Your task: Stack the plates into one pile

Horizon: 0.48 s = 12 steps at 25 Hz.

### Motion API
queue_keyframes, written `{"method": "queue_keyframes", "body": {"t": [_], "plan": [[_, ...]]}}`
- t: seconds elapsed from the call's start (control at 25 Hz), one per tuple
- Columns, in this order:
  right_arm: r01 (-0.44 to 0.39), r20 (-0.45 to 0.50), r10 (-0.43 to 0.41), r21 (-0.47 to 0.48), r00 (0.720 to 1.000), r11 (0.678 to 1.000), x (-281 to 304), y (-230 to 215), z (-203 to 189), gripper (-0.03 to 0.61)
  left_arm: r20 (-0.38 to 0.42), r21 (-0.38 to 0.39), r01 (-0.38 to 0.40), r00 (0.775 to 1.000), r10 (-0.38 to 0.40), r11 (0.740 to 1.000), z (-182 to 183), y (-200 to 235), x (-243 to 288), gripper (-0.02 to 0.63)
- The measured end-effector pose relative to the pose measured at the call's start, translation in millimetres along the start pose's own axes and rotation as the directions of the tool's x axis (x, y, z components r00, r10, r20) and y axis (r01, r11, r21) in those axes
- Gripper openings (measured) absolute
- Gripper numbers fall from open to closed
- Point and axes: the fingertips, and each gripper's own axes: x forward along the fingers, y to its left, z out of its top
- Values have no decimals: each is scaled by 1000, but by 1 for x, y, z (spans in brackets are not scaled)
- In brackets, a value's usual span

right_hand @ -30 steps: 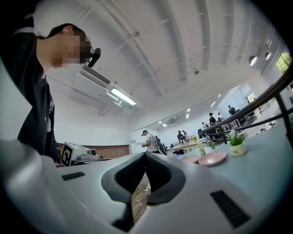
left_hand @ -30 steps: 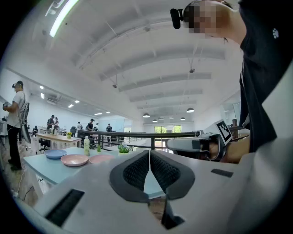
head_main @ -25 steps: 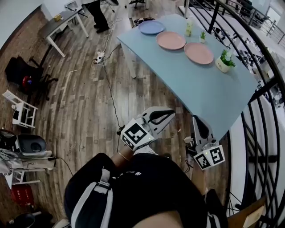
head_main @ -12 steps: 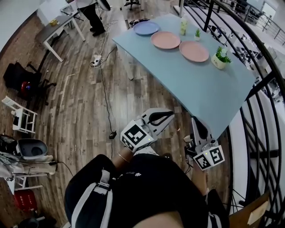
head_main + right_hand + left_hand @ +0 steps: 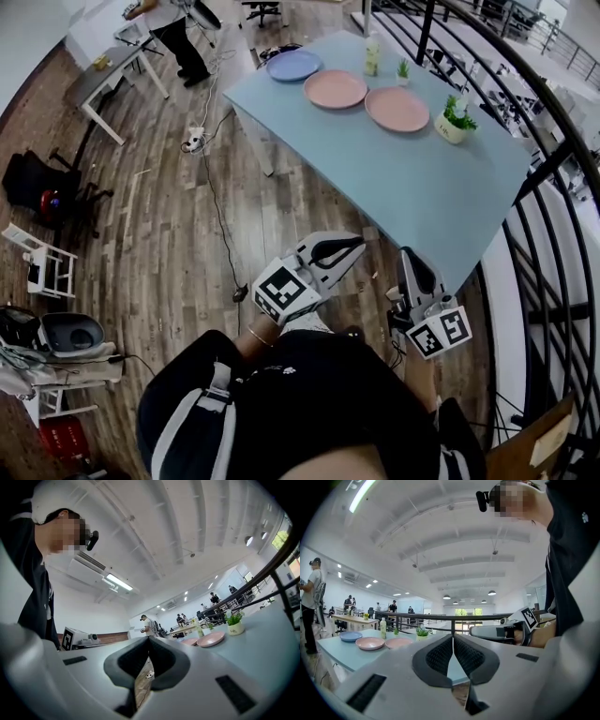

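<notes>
Swung left across the head view since a second ago: bench with everything on it. Holding left hand-held gripper and right hand-held gripper closed, empty, short of the near corner, nothing yet in reach. At the far end, unstacked: blue plate, two pink plates, round, shallow, smooth.

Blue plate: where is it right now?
Head view, top centre: the blue plate lies on the far left end of the table. Its nearest neighbour is a pink plate just to its right.
</notes>
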Motion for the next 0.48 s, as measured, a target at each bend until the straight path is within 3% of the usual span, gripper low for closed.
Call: {"method": "queue_keyframes", "body": {"t": [0.48], "plan": [[25, -48, -22, 70, 999, 997, 38, -28, -16, 2, -59, -41, -61, 997, 58, 997, -17, 46, 0, 20]]}}
